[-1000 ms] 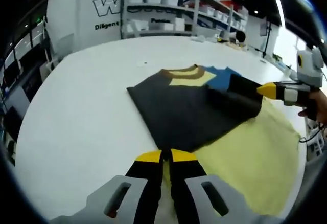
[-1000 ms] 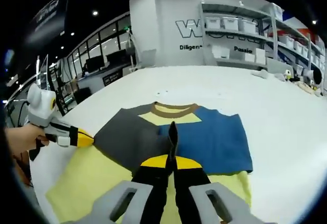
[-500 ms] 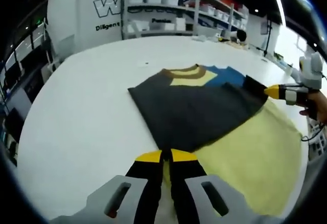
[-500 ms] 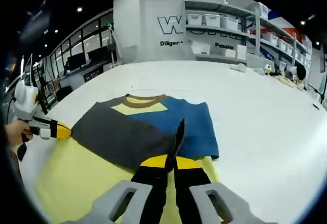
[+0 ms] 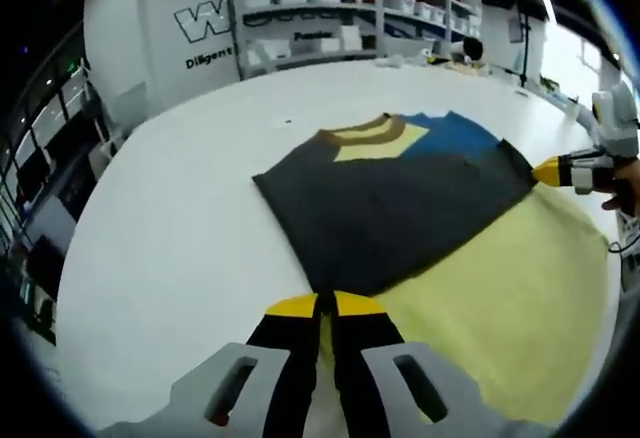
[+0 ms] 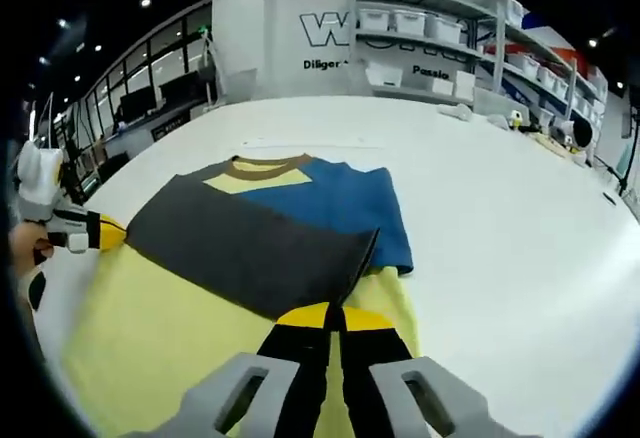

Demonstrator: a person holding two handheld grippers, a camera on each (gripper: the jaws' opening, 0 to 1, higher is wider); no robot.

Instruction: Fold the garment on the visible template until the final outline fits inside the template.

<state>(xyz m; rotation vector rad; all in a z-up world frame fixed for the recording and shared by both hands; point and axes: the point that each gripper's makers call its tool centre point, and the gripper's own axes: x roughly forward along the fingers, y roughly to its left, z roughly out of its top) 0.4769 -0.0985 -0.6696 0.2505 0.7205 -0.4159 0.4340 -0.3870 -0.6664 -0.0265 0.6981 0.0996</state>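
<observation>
Garment lies across the far part of the yellow template on the white table. Left gripper and right gripper, jaws closed, each pinch a corner of the dark folded panel, likely holding it taut so the fold lands flat

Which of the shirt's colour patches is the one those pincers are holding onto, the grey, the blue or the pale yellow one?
The dark grey panel. Both the right gripper and the left gripper pinch its edges; the blue panel and the yellow chest patch lie untouched.

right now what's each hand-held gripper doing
Left hand-held gripper: shut on the garment hem.
Right hand-held gripper: shut on the garment's dark edge.
</observation>
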